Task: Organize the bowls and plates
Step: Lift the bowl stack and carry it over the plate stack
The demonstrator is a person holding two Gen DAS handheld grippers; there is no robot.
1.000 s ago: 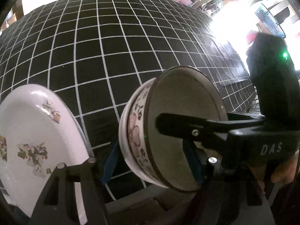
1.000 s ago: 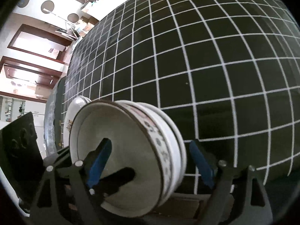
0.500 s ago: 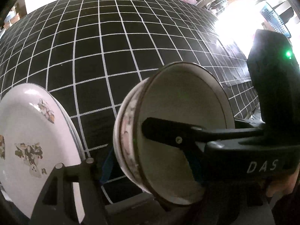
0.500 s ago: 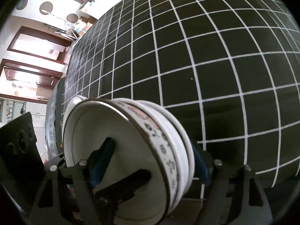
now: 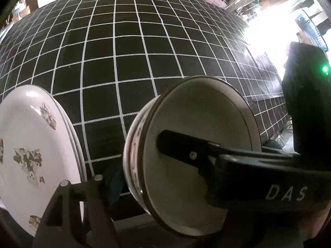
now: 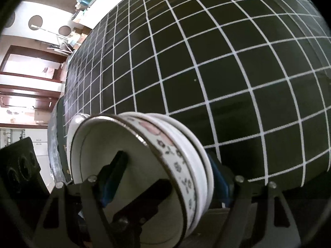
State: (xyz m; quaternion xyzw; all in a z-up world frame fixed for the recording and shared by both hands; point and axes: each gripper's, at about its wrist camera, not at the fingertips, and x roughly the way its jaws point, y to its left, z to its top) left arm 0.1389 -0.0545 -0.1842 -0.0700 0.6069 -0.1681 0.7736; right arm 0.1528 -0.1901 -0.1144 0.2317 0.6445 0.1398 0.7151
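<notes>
close to the right wrist lens, the right gripper (image 6: 163,177) pinches the rim of the stacked bowls (image 6: 186,157), one finger inside the top bowl, the other outside. the left gripper (image 5: 165,177) straddles the same bowls' (image 5: 198,124) wall; whether its jaws press it, i cannot tell. a flowered plate (image 5: 26,144) sits just left. beyond spreads the black checked tablecloth (image 5: 128,47).

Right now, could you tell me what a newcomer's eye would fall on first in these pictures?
Probably the flower-banded bowl, filling the lower middle of the right wrist view, with the right gripper shut on its wall. Next, the white floral plate at the left wrist view's lower left. Behind both spreads the black tablecloth with its white grid.
</notes>
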